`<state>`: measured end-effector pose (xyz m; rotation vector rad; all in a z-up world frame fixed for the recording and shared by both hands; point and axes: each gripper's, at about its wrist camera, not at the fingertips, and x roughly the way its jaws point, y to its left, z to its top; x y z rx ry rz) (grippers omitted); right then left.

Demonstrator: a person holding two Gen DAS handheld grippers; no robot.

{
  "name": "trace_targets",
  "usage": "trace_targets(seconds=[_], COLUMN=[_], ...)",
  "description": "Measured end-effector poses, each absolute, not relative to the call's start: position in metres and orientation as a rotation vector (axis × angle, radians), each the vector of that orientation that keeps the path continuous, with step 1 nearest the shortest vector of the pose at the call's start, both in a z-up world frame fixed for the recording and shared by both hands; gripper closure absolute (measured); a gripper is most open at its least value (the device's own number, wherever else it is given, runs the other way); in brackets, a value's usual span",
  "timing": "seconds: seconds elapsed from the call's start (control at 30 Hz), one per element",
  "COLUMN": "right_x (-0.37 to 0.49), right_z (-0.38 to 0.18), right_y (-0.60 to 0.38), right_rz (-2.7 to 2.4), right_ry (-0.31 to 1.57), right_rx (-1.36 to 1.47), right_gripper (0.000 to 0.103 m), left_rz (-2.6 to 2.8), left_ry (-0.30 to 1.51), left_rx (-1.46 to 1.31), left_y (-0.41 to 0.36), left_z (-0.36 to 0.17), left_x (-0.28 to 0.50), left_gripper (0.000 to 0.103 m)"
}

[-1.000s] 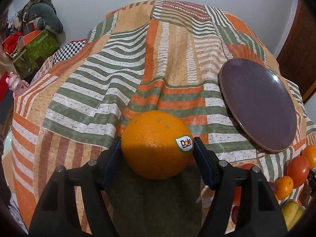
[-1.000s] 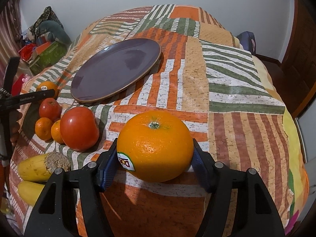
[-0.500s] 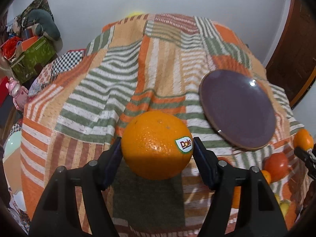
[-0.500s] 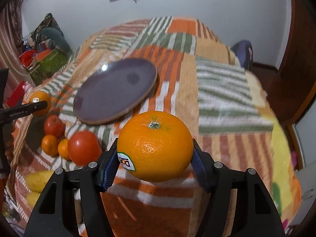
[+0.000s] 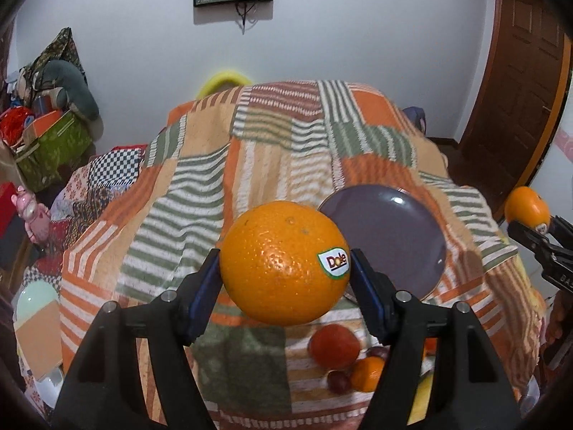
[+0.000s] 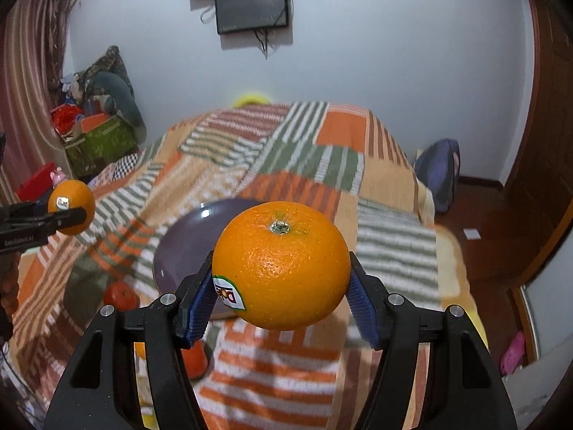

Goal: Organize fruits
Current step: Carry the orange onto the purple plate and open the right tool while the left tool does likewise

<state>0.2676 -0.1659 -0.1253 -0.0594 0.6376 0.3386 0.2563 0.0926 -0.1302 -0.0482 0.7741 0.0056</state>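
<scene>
My left gripper is shut on a large orange with a Dole sticker, held high above the striped bedspread. My right gripper is shut on a second Dole orange, also held high. Each gripper with its orange shows in the other view: the right one at the left wrist view's right edge, the left one at the right wrist view's left edge. A purple plate lies on the bed below, also in the right wrist view.
A red tomato, a small mandarin and dark grapes lie on the bedspread near its front edge. Boxes and bags are piled on the floor at left. A wooden door stands at right.
Both grippers have risen well above the bed with their oranges. The plate and the loose fruit now look smaller and lower in both views.
</scene>
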Motion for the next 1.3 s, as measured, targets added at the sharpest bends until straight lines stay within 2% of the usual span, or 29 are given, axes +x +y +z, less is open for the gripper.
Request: trace_targets(seconds=[0.37, 0.63, 1.3], right_x=[0.293, 0.320, 0.372], right_z=[-0.112, -0.124, -0.180], right_y=[-0.149, -0.135, -0.103], right_rz=[0.360, 0.373, 0.413], right_ry=[0.566, 0.590, 0.737], right_rx=[-0.082, -0.091, -0.175], right_gripper=[0.041, 0.041, 0.041], left_rz=[-0.060, -0.079, -0.121], left_ry=[0.733, 0.726, 0.901], left_rx=[-0.041, -0.031, -0.011], left_y=[0.065, 0.054, 0.043], left_z=[-0.112, -0.113, -0.188], left_x=[0.283, 0.303, 0.373], left_gripper=[0.034, 0.034, 0.034])
